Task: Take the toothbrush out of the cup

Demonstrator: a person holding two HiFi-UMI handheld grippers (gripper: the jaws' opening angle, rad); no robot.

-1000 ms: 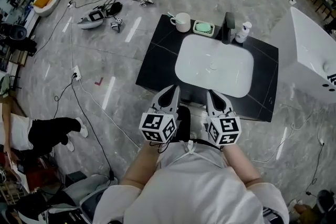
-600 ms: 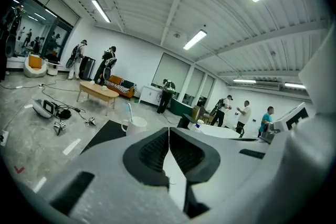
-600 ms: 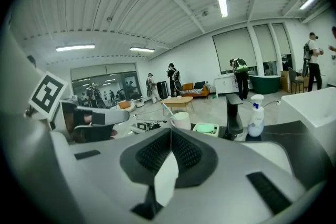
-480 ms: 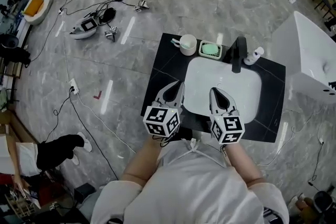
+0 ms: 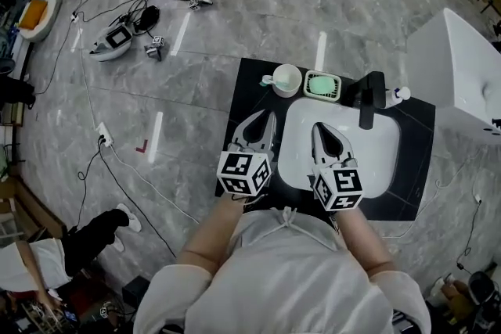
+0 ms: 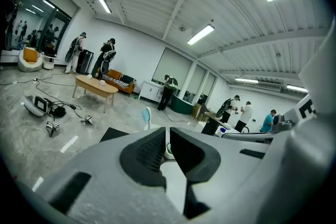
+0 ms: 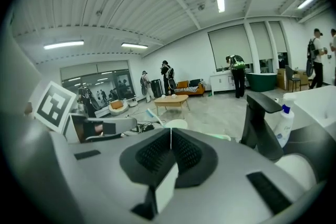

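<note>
Although both grippers hover over the table (image 5: 249, 94), the task has not really begun. The toothbrush (image 5: 267, 80) stands in the white cup (image 5: 297, 82), which sits on the table near the far left corner of the sink (image 5: 368, 160). Its pale blue head leans out toward 9 o'clock. The left gripper (image 5: 263, 121) hangs at the left rim of the sink, its jaws closed together with nothing between them. The cup lies at about 1 o'clock from its tips, near but apart. The right gripper (image 5: 322, 134) is over the basin, also closed and empty, with the cup at about 11 o'clock from it. I judge that every step is left to do: open one gripper, reach the handle, close on it and lift the toothbrush out of the cup.
</note>
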